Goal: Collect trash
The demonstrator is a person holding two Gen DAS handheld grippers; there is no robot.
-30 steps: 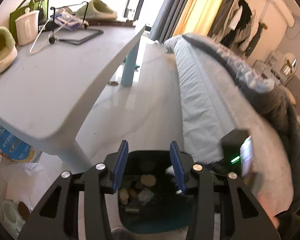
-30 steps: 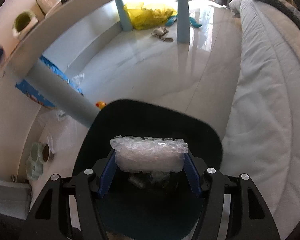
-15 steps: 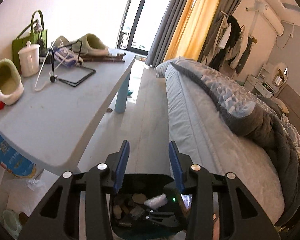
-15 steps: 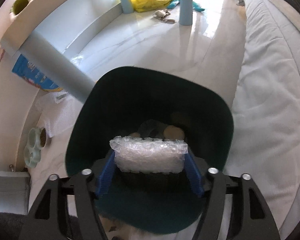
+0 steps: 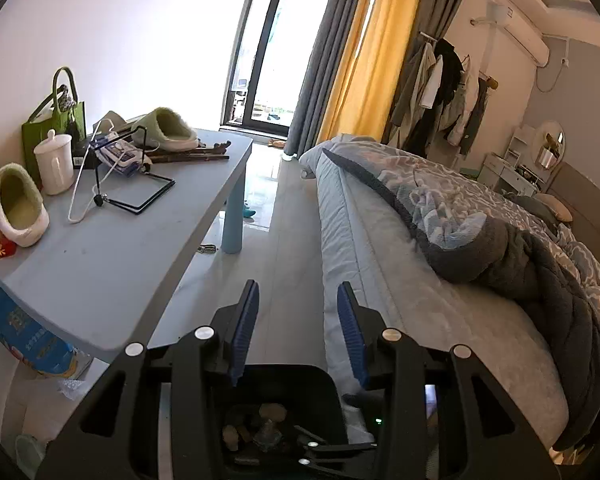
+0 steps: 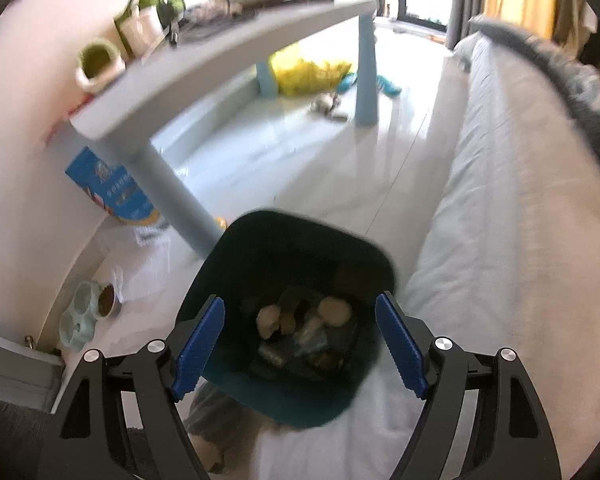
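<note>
Left wrist view: left gripper (image 5: 298, 330) stands apart, holding nothing, above the dark bin (image 5: 276, 420) of trash beside the bed (image 5: 400, 280)

Right wrist view: right gripper (image 6: 300, 346) has just been opening, nothing between its jaws; trash (image 6: 304, 328) lies in the bin (image 6: 288, 248) by the table (image 6: 236, 52)

Place: a lived-in bedroom at home
Right: bed (image 5: 400, 280) with rumpled blanket (image 5: 480, 232)
Far: curtains (image 5: 356, 52), glass door (image 5: 268, 60), hung clothes (image 5: 440, 92)
Left: bench (image 5: 112, 240) with slippers (image 5: 14, 204)
Near floor: pet bowl (image 6: 88, 312)
</note>
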